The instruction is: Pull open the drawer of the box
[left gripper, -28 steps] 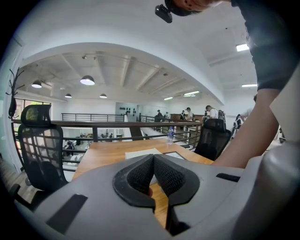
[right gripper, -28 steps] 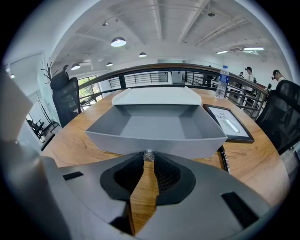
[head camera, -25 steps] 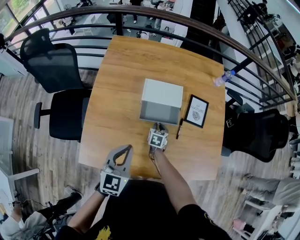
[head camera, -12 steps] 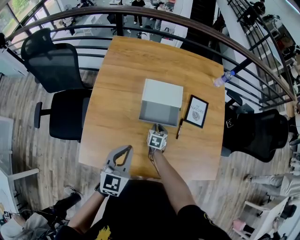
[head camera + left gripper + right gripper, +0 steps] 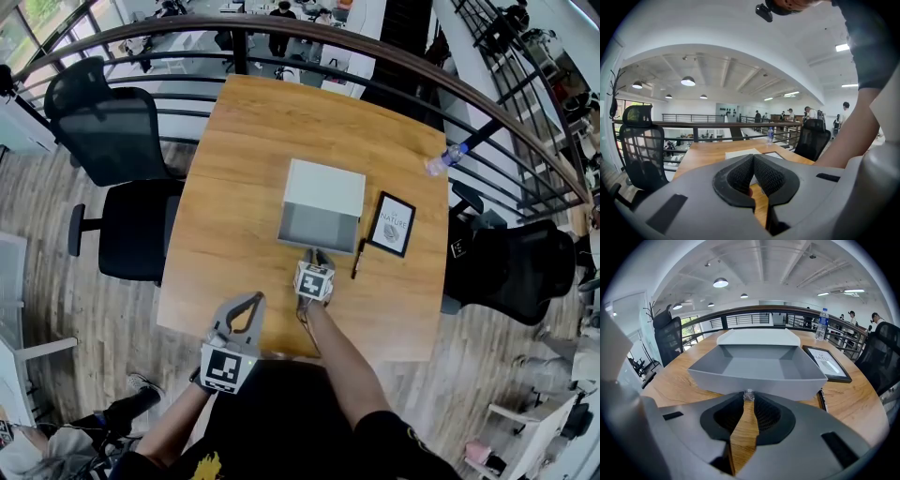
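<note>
The box has a white top and stands in the middle of the wooden table. Its grey drawer is pulled out toward me and shows an empty inside. My right gripper is at the drawer's front, shut on the small clear knob there. My left gripper hovers at the table's near edge, left of the right one, with its jaws together and nothing in them. In the left gripper view the left gripper looks across the table at the box.
A framed picture lies right of the box, with a black pen beside it. A water bottle stands at the far right edge. Black office chairs flank the table, and a railing curves behind it.
</note>
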### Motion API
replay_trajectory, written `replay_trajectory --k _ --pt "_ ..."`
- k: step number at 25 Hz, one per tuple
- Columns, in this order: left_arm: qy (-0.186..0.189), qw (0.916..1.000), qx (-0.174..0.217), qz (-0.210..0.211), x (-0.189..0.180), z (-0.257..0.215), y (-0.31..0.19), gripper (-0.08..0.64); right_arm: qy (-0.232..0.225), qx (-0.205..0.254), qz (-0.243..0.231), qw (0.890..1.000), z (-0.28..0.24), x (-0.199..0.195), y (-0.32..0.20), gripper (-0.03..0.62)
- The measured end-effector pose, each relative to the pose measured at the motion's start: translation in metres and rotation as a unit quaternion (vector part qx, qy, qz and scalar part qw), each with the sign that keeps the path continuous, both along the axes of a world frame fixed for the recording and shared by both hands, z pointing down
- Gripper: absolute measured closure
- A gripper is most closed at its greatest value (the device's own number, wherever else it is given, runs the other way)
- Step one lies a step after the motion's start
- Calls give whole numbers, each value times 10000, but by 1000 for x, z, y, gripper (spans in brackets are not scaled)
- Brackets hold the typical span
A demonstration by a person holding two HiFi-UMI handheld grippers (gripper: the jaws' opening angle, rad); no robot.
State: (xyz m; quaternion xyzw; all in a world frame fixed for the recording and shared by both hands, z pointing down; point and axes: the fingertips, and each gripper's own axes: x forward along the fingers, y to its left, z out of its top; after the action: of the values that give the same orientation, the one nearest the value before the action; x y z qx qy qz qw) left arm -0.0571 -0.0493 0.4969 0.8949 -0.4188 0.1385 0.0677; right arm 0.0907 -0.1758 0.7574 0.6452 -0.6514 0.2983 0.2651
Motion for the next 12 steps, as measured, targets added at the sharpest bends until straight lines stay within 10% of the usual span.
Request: replay_trajectory --k 12 --pt "5 10000 1 -81 1 -3 3 545 36 82 -158 9998 -5 0 2 531"
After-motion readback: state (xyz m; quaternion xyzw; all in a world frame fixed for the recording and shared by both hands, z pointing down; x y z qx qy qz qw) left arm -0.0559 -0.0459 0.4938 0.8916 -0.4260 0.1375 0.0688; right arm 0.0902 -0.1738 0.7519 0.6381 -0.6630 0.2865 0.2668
